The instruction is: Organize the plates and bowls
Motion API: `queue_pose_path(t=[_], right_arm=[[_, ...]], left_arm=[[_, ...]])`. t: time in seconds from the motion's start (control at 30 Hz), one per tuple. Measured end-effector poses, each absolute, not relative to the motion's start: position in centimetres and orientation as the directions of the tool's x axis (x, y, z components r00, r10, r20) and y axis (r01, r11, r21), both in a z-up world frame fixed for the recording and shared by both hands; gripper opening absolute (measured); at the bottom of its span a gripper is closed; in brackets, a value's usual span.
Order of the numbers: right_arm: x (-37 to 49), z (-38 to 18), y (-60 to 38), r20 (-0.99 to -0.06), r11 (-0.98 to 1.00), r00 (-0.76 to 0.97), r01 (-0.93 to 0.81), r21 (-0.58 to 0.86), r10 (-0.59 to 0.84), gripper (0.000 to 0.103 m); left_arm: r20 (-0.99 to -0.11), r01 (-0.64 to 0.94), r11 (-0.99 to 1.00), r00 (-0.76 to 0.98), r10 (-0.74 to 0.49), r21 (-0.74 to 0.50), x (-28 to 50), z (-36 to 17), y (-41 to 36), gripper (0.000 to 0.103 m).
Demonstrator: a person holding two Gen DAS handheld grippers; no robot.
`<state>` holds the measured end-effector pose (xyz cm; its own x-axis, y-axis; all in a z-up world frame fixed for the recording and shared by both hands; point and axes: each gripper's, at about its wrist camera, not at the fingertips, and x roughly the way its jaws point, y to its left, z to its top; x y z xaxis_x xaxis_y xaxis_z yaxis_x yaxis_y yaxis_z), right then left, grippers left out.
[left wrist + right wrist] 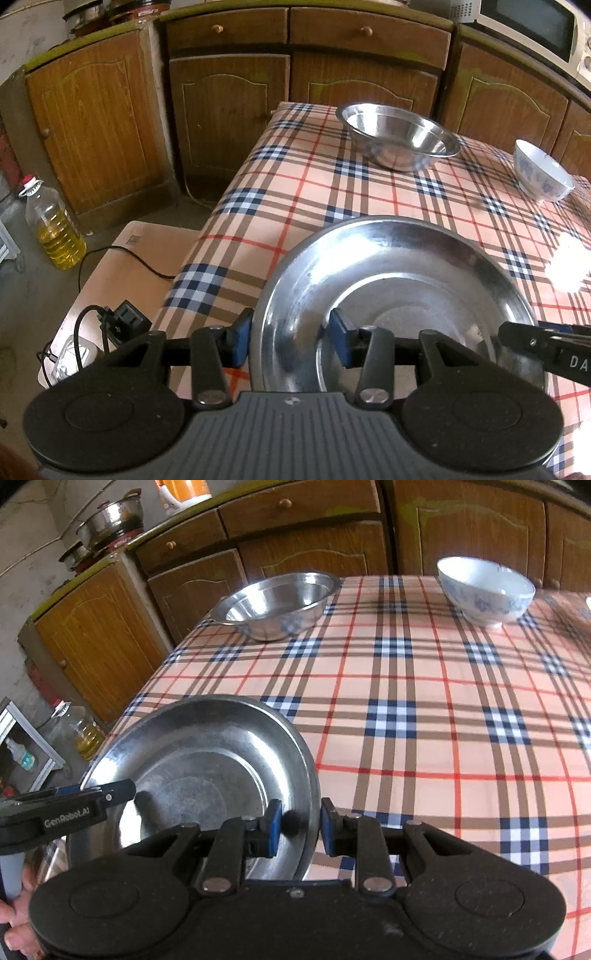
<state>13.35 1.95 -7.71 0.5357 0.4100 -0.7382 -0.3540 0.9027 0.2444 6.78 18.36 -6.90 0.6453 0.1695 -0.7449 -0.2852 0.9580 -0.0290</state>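
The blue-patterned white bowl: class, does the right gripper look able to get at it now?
Probably not yet: the right gripper straddles the steel plate's rim. Beyond it, bare checked tablecloth leads to the blue-patterned white bowl.

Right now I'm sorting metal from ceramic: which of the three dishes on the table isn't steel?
The white bowl with blue flowers, at the far right. The steel bowl and the steel plate are bare shiny metal.

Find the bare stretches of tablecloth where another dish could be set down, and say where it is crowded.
The widest bare stretch of tablecloth lies between the steel plate in front and the steel bowl and white patterned bowl behind. A gap also separates those bowls. It is crowded at the near left corner, where the left gripper and right gripper both straddle the plate's rim.
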Motion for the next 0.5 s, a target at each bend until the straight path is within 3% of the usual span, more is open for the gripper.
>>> queue_pose_path(t=[0.13, 0.23, 0.37, 0.5], right_arm=[[13.2, -6.7, 1.6, -0.727, 0.915, 0.571, -0.344, 0.209, 0.38, 0.035], [13.0, -6.0, 0.9, -0.72, 0.915, 0.577, -0.339, 0.219, 0.387, 0.039], [12.4, -4.6, 0.4, -0.698, 0.906, 0.594, -0.372, 0.201, 0.399, 0.054], [12.1, -2.9, -0.1, -0.676, 0.898, 0.609, -0.394, 0.195, 0.414, 0.067]], left_arm=[[-0.746, -0.309, 0.95, 0.641, 0.18, -0.036, 6.6, -6.7, 18.7, 0.052], [-0.744, -0.329, 0.944, 0.64, 0.193, -0.038, 6.3, -6.4, 19.0, 0.065], [-0.722, -0.329, 0.944, 0.66, 0.207, -0.031, 5.7, -5.4, 18.8, 0.08], [-0.702, -0.323, 0.946, 0.679, 0.215, -0.022, 5.3, -4.3, 18.1, 0.085]])
